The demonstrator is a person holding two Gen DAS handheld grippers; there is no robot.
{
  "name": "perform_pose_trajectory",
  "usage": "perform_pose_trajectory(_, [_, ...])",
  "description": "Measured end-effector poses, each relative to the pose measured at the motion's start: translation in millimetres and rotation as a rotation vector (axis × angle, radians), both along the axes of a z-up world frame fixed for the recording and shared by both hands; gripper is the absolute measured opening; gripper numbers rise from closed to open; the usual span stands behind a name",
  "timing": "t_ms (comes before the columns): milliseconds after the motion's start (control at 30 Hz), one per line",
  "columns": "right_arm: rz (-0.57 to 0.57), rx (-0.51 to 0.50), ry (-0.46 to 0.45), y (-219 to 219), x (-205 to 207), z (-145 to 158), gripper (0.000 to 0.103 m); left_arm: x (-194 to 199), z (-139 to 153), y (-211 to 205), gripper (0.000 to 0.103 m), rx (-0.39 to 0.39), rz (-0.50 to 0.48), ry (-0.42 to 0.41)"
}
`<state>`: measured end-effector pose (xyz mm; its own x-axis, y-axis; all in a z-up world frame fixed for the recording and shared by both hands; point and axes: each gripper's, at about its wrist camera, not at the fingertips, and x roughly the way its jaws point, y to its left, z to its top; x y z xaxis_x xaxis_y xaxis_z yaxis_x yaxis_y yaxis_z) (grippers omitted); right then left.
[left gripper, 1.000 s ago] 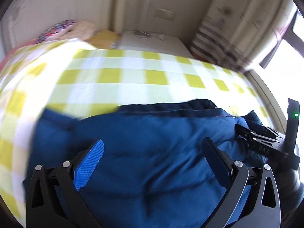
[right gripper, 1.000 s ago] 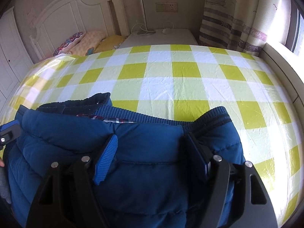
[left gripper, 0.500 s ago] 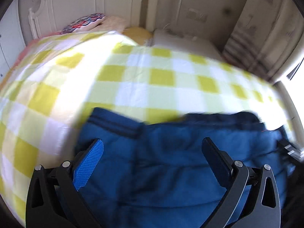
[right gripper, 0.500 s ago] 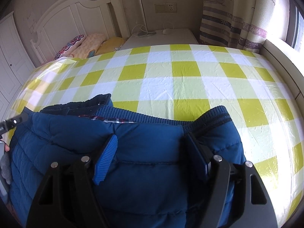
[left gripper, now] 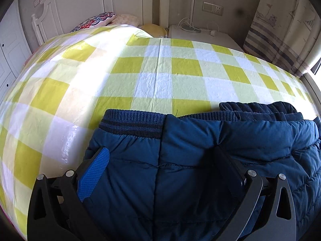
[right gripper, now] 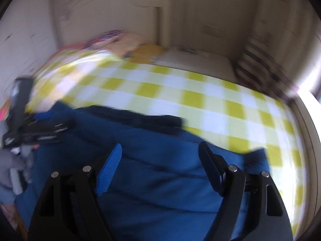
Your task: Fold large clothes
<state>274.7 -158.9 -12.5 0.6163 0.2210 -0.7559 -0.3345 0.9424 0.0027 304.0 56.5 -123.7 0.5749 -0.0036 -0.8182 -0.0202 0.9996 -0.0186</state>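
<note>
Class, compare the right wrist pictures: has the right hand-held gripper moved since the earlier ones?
Yes. The right hand-held gripper has swung left: the headboard post now sits centre, and its jaws have just been opening over the blue jacket.

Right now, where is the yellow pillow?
In the left wrist view the yellow pillow sits top centre, at the head of the bed, between the pale pink pillow and the white nightstand.

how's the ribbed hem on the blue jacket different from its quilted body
The ribbed hem is a darker navy knit band with fine vertical ridges; the quilted body is brighter blue, smooth and puffy, crossed by stitched seams. The hem runs along the jacket's far edge by the checked cloth; the body lies nearer. Both belong to one garment.
</note>
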Motion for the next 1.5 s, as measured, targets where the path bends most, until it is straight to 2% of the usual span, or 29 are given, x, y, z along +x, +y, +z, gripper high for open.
perform_pose_trajectory(67, [0.121, -0.065, 0.029, 33, -3, -18, 0.083, 1, -1, 0, 0.099, 0.0, 0.001, -0.002])
perform_pose_trajectory(133, [0.144, -0.147, 0.071, 48, -1, -40, 0.085, 0, 0, 2, 0.099, -0.007, 0.006, -0.005])
perform_pose_trajectory(267, [0.074, -0.035, 0.088, 17, 4, -29, 0.085, 2, -1, 3, 0.099, -0.015, 0.007, -0.003])
perform_pose_trajectory(367, [-0.097, -0.015, 0.04, -38, 7, -16, 0.086, 2, -1, 3, 0.099, -0.02, 0.007, -0.003])
perform_pose_trajectory(467, [-0.276, 0.008, 0.083, -99, 14, -32, 0.087, 2, -2, 4, 0.099, -0.026, 0.007, -0.002])
perform_pose_trajectory(500, [-0.292, 0.064, 0.114, -115, 16, -42, 0.086, 2, -2, 4, 0.099, -0.032, 0.007, -0.003])
perform_pose_trajectory(533, [-0.293, 0.21, 0.14, -135, 16, -49, 0.085, 2, -2, 4, 0.099, -0.032, 0.007, -0.004])
perform_pose_trajectory(567, [-0.307, 0.27, 0.137, -145, 15, -51, 0.083, 2, -2, 4, 0.099, -0.032, 0.008, -0.005])
perform_pose_trajectory(600, [-0.311, 0.266, 0.13, -144, 14, -51, 0.083, 2, -2, 4, 0.099, -0.032, 0.008, -0.005])
perform_pose_trajectory(733, [-0.306, 0.148, 0.104, -126, 13, -52, 0.085, 2, -2, 5, 0.099, -0.033, 0.008, -0.007])
perform_pose_trajectory(900, [-0.302, 0.252, 0.111, -141, 12, -55, 0.085, 1, -2, 6, 0.099, -0.044, 0.01, -0.01])
perform_pose_trajectory(967, [-0.299, 0.263, 0.114, -141, 14, -53, 0.086, 1, -1, 7, 0.099, -0.05, 0.011, -0.012])
perform_pose_trajectory(1067, [-0.298, 0.216, 0.122, -135, 12, -49, 0.086, 0, 0, 7, 0.099, -0.046, 0.012, 0.001])
perform_pose_trajectory(1100, [-0.311, 0.167, 0.125, -131, 10, -43, 0.086, -3, 4, 7, 0.099, -0.027, 0.027, 0.002])
perform_pose_trajectory(1133, [-0.327, 0.129, 0.109, -125, 2, -35, 0.086, -14, 11, 6, 0.099, 0.005, 0.054, -0.014])
perform_pose_trajectory(1167, [-0.314, 0.121, 0.085, -117, -8, -25, 0.086, -23, 18, 5, 0.099, 0.001, 0.052, -0.038])
perform_pose_trajectory(1233, [-0.194, 0.103, 0.023, -91, -32, -4, 0.086, -54, 38, -7, 0.099, -0.051, -0.019, -0.103])
perform_pose_trajectory(1267, [-0.138, 0.064, 0.0, -76, -43, 2, 0.086, -66, 44, -16, 0.099, -0.048, -0.055, -0.124])
perform_pose_trajectory(1333, [-0.016, -0.004, -0.009, -43, -65, 7, 0.089, -90, 50, -42, 0.099, 0.009, -0.125, -0.168])
perform_pose_trajectory(1400, [0.093, -0.058, 0.019, -13, -83, -4, 0.091, -98, 35, -62, 0.099, 0.058, -0.171, -0.14])
perform_pose_trajectory(1433, [0.111, -0.103, 0.037, -2, -87, -16, 0.093, -98, 18, -72, 0.099, 0.11, -0.183, -0.108])
perform_pose_trajectory(1467, [0.1, -0.139, 0.032, 4, -90, -30, 0.097, -98, 9, -76, 0.099, 0.136, -0.184, -0.108])
perform_pose_trajectory(1500, [0.081, -0.13, 0.006, 4, -92, -35, 0.101, -101, 7, -75, 0.099, 0.137, -0.179, -0.13])
